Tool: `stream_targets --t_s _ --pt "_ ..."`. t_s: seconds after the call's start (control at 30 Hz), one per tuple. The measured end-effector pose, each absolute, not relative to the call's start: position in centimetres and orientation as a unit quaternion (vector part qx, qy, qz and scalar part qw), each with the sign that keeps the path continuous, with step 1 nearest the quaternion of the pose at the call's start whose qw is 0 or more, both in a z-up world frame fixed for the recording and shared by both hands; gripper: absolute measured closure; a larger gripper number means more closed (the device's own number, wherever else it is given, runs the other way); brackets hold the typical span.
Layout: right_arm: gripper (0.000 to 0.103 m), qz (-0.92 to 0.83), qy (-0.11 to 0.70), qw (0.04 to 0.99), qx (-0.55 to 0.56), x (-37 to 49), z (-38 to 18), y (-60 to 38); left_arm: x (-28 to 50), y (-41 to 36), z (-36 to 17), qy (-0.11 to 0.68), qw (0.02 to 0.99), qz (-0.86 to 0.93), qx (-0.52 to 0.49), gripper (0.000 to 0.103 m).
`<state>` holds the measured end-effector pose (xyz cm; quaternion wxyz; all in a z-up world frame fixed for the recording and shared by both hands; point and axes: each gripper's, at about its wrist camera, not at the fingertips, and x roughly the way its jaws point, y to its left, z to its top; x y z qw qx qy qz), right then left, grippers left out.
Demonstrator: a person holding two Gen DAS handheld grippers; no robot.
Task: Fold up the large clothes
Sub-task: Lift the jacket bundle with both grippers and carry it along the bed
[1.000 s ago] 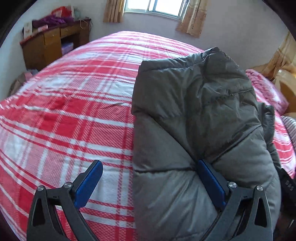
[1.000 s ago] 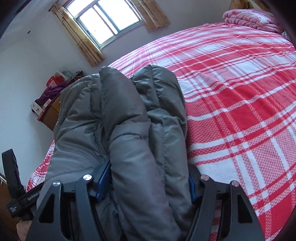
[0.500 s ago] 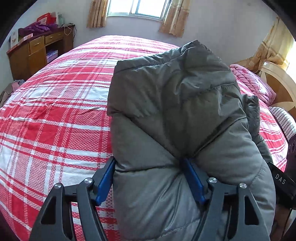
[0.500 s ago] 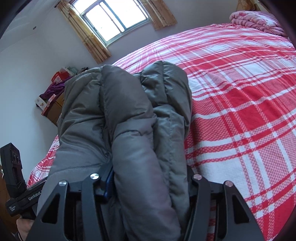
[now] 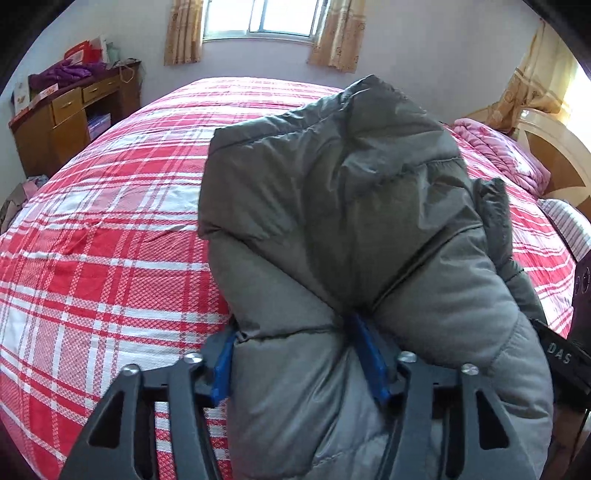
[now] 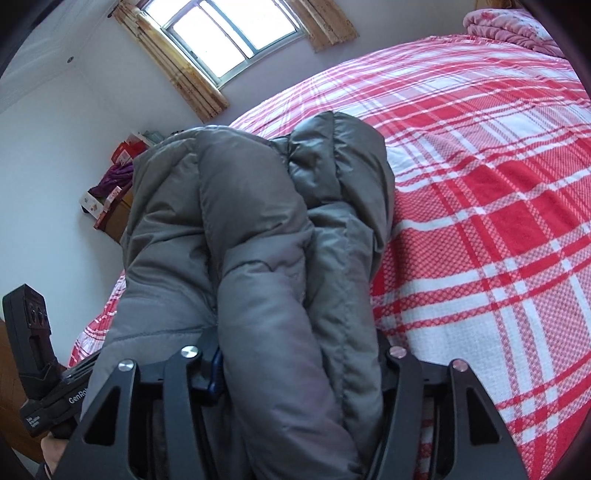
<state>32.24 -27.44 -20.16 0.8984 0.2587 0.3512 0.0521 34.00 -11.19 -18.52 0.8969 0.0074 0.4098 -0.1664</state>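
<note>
A grey puffer jacket (image 5: 340, 221) is folded into a thick bundle and held up over a bed with a red and white plaid cover (image 5: 92, 258). My left gripper (image 5: 295, 354) is shut on the bundle's near edge, its blue pads pressed into the padding. My right gripper (image 6: 295, 365) is shut on another thick fold of the same jacket (image 6: 258, 240). The jacket hides most of both grippers' fingertips. The left gripper's body shows at the left edge of the right wrist view (image 6: 33, 343).
A wooden desk (image 5: 70, 114) with clutter stands at the far left by the wall. A window with curtains (image 5: 262, 18) is beyond the bed. A pink quilt (image 5: 506, 155) and a wooden headboard (image 5: 554, 147) are at the right.
My left gripper closed from open onto the jacket's edge. Both grippers have lifted the bundle slightly and the views have shifted toward the window.
</note>
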Motion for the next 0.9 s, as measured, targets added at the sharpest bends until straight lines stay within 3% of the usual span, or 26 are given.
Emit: stream_targets --t_s 0.07,0.13,0.17,0.33,0.9 --pt "0.066 0.054 0.345 0.904 0.249 31.9 -19.9 -27.0 33.4 -11.7 -18.1 0.402 0.901 -0.163 0.033 0.066" --pt "0.075 0.066 0.336 0.909 0.236 31.4 -19.5 -26.5 32.7 -12.4 -17.3 0.391 0.904 -0.16 0.06 0.079" --pt "0.078 0.071 0.333 0.911 0.231 31.2 -19.3 -26.3 32.5 -12.4 -16.9 0.389 0.905 -0.159 0.062 0.081" --pt "0.081 0.084 0.316 0.913 0.244 29.9 -18.5 -26.1 30.8 -11.7 -14.6 0.37 0.913 -0.157 0.076 0.086" --pt "0.082 0.154 0.262 0.924 0.231 25.7 -13.2 -20.2 24.0 -3.5 -8.1 0.303 0.944 -0.117 0.066 0.09"
